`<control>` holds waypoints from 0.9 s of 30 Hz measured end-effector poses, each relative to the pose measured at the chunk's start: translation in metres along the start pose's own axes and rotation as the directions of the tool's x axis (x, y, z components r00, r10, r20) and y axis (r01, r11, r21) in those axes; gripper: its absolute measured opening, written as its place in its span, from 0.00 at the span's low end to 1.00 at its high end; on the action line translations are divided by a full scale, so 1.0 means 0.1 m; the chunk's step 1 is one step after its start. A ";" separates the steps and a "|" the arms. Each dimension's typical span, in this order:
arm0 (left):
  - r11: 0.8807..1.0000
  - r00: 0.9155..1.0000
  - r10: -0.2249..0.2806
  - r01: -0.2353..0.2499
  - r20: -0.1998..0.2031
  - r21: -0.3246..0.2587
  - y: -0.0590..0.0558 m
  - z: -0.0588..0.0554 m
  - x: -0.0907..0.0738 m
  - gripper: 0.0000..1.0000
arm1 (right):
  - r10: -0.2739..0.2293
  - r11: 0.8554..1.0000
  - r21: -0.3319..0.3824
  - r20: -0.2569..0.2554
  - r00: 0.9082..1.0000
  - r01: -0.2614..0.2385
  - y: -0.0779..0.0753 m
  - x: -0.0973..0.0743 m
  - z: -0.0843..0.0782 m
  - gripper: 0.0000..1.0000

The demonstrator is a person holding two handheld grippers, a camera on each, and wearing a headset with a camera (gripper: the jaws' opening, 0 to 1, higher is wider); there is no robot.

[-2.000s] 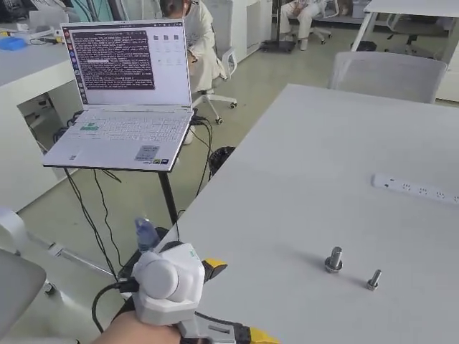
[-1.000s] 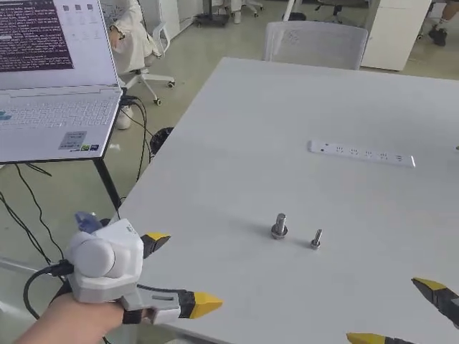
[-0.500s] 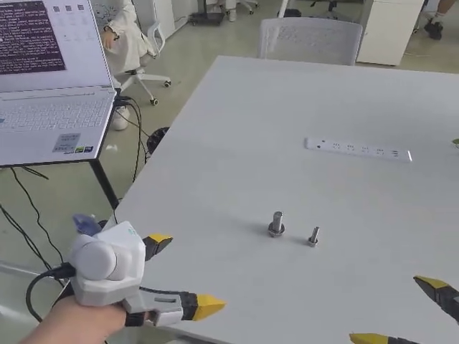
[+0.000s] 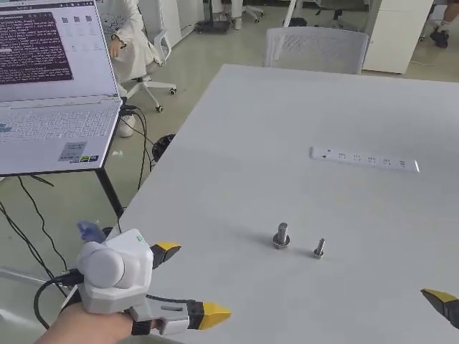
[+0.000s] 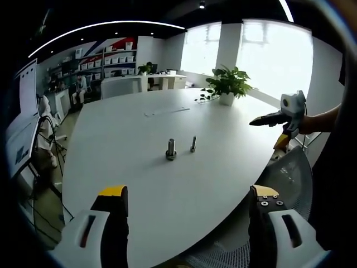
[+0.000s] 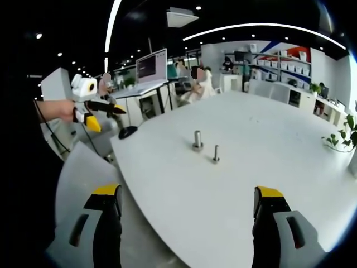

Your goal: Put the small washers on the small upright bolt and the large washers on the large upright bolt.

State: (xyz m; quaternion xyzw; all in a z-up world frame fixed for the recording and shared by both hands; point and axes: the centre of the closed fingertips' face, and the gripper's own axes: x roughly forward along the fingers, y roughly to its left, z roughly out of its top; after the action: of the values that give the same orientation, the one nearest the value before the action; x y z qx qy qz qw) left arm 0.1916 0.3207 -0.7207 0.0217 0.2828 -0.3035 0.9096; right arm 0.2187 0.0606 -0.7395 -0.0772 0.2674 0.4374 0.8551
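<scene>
Left gripper (image 4: 192, 281): jaws spread, nothing between them, held off the near left edge of the table (image 4: 287, 129). Right gripper (image 6: 187, 195): jaws likewise spread and empty, at the near right.

Both bolts stand on the table ahead of the grippers and roughly between them, well apart from each. The large bolt (image 4: 281, 235) and small bolt (image 4: 319, 248) stand upright, near each other but not touching. The large bolt is on the left gripper's side, the small bolt on the right's.

Neither gripper holds a washer. Whether the collar at the large bolt's base is a washer cannot be told.

Judgement: a washer must be picked up first, then lowered straight down over a bolt.
</scene>
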 end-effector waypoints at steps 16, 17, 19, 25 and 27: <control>1.000 1.000 0.006 -0.006 -0.025 0.011 0.01 -0.01 0.05 0.90 | 0.011 1.000 0.004 -0.007 1.000 -0.011 -0.08 0.02 -0.02 0.99; 1.000 1.000 0.006 -0.006 -0.023 0.011 0.01 0.00 0.05 0.90 | 0.013 1.000 0.006 -0.009 1.000 -0.013 -0.08 0.02 -0.02 0.99; 1.000 1.000 0.007 -0.007 -0.018 0.006 0.00 0.01 0.05 0.90 | 0.015 1.000 0.003 -0.013 1.000 -0.015 -0.08 0.02 -0.04 0.99; 1.000 1.000 0.010 -0.010 -0.020 0.007 0.01 0.01 0.05 0.90 | 0.013 1.000 0.014 -0.013 1.000 -0.013 -0.10 0.02 -0.05 0.99; 1.000 1.000 0.012 -0.012 -0.019 0.004 0.02 0.01 0.04 0.90 | 0.014 1.000 0.012 -0.012 1.000 -0.014 -0.09 0.02 -0.03 0.99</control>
State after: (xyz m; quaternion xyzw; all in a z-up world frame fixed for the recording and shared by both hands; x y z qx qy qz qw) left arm 0.1957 0.3195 -0.7227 0.0282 0.2908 -0.2983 0.9086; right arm 0.2251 0.0553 -0.7441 -0.0727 0.2758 0.4412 0.8508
